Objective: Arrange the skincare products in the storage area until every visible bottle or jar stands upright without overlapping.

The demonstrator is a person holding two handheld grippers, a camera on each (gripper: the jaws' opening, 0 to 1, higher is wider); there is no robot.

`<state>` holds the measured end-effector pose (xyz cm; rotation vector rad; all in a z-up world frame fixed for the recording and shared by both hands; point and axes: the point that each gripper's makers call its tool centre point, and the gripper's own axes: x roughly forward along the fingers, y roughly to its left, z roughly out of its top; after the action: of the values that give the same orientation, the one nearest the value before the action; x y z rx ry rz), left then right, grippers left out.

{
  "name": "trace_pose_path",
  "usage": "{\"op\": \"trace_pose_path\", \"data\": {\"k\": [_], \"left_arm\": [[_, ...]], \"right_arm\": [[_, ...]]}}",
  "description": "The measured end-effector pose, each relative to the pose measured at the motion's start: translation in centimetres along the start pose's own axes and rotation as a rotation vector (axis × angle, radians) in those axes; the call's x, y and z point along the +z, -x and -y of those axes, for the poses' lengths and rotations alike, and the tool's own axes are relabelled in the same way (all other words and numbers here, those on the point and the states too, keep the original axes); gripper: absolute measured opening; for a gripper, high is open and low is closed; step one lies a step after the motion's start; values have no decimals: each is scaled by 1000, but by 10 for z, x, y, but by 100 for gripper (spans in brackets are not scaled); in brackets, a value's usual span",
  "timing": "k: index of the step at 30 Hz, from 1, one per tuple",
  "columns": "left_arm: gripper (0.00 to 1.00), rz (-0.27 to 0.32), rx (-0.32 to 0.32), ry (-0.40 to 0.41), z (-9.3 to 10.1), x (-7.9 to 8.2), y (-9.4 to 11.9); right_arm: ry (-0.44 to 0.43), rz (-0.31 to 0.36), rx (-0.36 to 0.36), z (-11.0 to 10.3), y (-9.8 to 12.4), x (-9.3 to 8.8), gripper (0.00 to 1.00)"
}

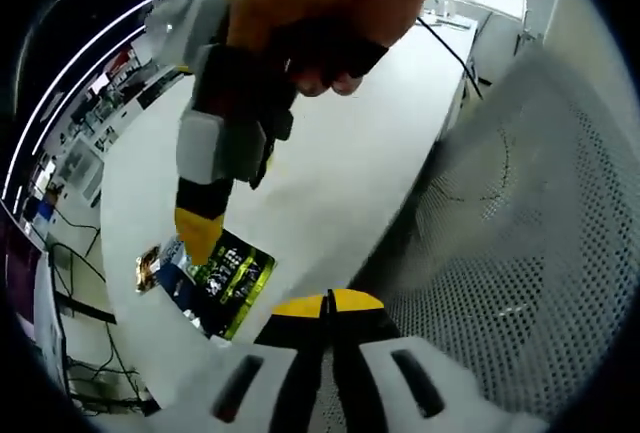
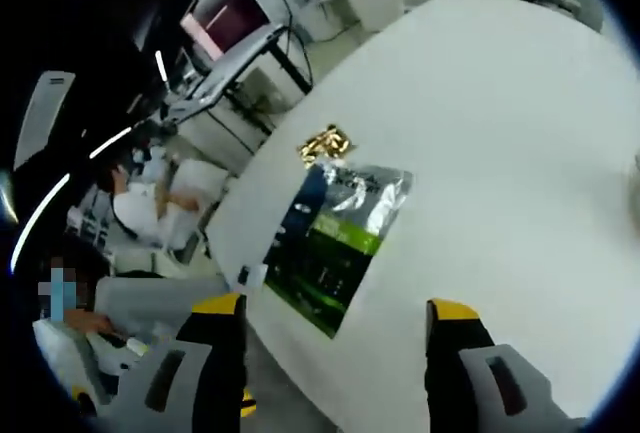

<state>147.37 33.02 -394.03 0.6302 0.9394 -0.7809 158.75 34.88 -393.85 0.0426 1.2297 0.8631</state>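
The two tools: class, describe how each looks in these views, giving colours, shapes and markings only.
The left tool has white moulded bodies with dark slots and yellow tips on black pads. The right tool has grey-white bodies with dark slots, black inner faces and yellow caps. Seen from the left gripper view, the right tool is a grey and black block with a yellow tip, under a bare hand.

Pouch [image 2: 340, 238] lies on table [image 2: 520, 153], small packet [image 2: 324, 143] touching its far end

bare white table [image 2: 520, 133], foil pouch [image 2: 340, 243] near edge
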Motion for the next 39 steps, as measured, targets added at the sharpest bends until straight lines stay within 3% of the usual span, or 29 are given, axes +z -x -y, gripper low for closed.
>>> {"op": "trace_pose_path", "data": {"k": [2,5,11,17,20,22,26,30,32,33,37,39], "left_arm": [[0,-40,-4,-21,1,-6,-2],[0,-3,33,-35,-7,0,0],[1,-9,41,-63,-7,0,1],[5,-21,31,-76,-5,-3,-1],[5,-14,41,-86,-6,-1,1],[4,52,91,-103,-14,11,8],[2,94,107,-112,-15,18,12],[2,98,100,-130,-13,20,10],[3,107,97,-149,-11,23,10],[3,116,99,-158,-11,25,11],[3,148,104,-161,-12,32,13],[2,144,99,-190,-9,32,12]], "right_arm": [[-28,-68,-46,-5,-6,2,78],[-31,-64,-73,-13,-17,16,80],[-141,-69,-212,-12,-45,29,90],[-74,-122,-381,-8,-65,27,97],[-67,-131,-401,-11,-77,26,99],[-18,-165,-470,-4,-79,26,99],[62,-210,-511,-1,-79,22,97],[67,-149,-502,0,-78,26,97],[126,-151,-484,-2,-78,29,90],[168,-157,-472,-3,-77,31,79],[277,-190,-432,-5,-75,32,73],[277,-158,-430,1,-73,34,66]]}}
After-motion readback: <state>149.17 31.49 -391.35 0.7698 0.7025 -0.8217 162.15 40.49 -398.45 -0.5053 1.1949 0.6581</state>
